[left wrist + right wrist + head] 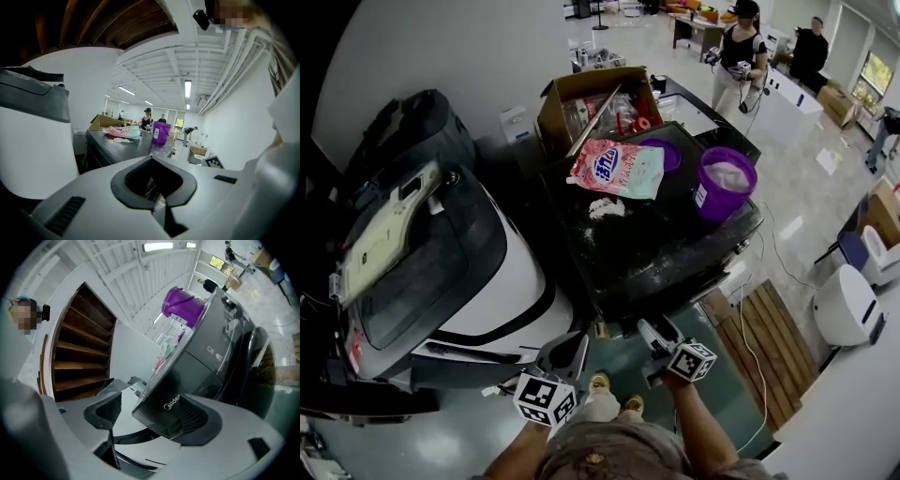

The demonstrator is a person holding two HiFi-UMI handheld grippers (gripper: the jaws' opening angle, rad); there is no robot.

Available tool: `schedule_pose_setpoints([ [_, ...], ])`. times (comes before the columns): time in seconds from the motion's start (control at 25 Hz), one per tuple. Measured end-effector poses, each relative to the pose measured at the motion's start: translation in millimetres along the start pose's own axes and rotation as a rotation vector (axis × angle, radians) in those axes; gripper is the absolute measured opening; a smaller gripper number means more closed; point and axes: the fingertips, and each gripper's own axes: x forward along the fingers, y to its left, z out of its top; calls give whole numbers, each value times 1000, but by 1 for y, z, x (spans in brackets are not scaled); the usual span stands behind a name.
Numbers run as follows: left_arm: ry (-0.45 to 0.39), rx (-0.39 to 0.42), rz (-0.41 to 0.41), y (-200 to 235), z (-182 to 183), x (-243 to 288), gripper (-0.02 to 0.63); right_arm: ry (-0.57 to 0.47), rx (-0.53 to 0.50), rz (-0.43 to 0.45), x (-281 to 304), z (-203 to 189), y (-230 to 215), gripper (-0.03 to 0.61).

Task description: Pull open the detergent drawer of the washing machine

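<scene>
The black washing machine (656, 253) stands in front of me, its top dusted with white powder. In the right gripper view a black front panel with a brand logo (171, 404), at the machine's top corner, lies between the two wide-apart jaws. I cannot tell whether it is the drawer front. My right gripper (150, 411) is open and rolled to one side, and sits at the machine's near front edge (661, 339). My left gripper (562, 361) hangs beside it with its fingertips together (151, 159) and nothing held.
On the washer's top lie a pink detergent bag (619, 169), a purple bucket (725, 183) and an open cardboard box (595, 103). A white and grey machine (441, 272) lies at the left, a wooden pallet (769, 347) at the right. People (741, 52) stand far behind.
</scene>
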Motion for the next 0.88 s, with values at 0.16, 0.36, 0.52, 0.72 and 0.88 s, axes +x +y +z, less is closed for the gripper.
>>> schedule_pose_setpoints([
  [0.16, 16, 4, 19, 7, -4, -4, 21, -29, 91, -11, 12, -9, -30, 377],
  [0.36, 47, 11, 45, 14, -10, -13, 21, -94, 162, 91, 31, -7, -33, 376],
  [0.52, 73, 11, 65, 19, -18, -21, 21, -77, 185, 109, 41, -20, -44, 354],
  [0.72, 97, 17, 84, 25, -25, -28, 21, -100, 182, 171, 49, -19, -45, 326],
  [0.88, 114, 27, 96, 29, -27, -32, 21, -108, 211, 223, 50, -18, -45, 316],
])
